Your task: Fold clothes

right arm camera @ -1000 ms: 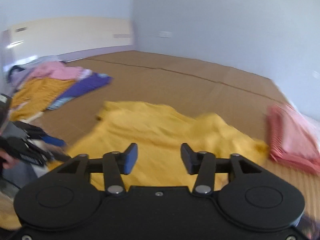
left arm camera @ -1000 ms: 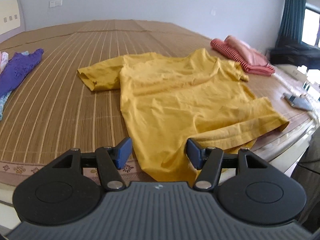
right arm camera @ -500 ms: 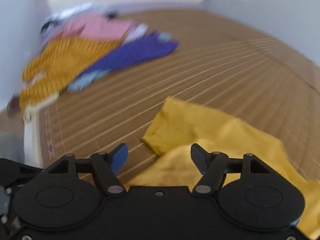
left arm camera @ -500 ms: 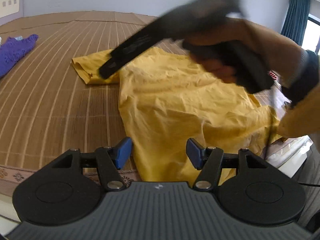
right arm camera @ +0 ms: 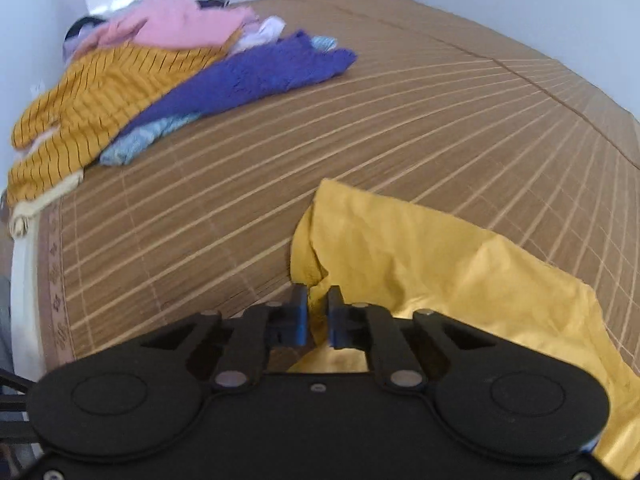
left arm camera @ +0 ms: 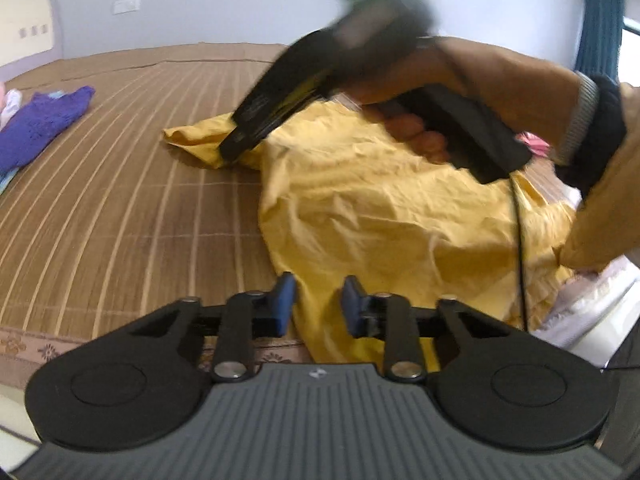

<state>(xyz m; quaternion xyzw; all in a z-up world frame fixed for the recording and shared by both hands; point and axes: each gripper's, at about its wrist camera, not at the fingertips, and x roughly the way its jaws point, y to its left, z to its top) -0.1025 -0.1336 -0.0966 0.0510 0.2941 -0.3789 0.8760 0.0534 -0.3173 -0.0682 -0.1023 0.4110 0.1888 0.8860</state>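
Note:
A yellow T-shirt (left arm camera: 380, 208) lies spread on the bamboo mat (left arm camera: 120, 208). My left gripper (left arm camera: 319, 304) is at its near hem. The jaws are closing, and the hem's left edge lies between the blue pads without looking pinched. A person's hand (left arm camera: 420, 132) holds my right gripper (left arm camera: 234, 148) across the shirt, its tip down on the far left sleeve. In the right wrist view the right gripper (right arm camera: 318, 312) has its jaws closing, with the pads pressed on a fold of the T-shirt's (right arm camera: 420, 248) sleeve edge.
A purple garment (left arm camera: 40, 124) lies at the mat's left. In the right wrist view it (right arm camera: 256, 76) sits by a pile with a striped mustard top (right arm camera: 100, 96) and a pink piece (right arm camera: 176, 24). The bed's near edge (left arm camera: 24, 344) runs just under my left gripper. A black cable (left arm camera: 520, 240) hangs from the right gripper.
The right gripper swung left across the shirt, dropped to the far sleeve and closed on it. The left gripper's jaws narrowed around the near hem and sank slightly.

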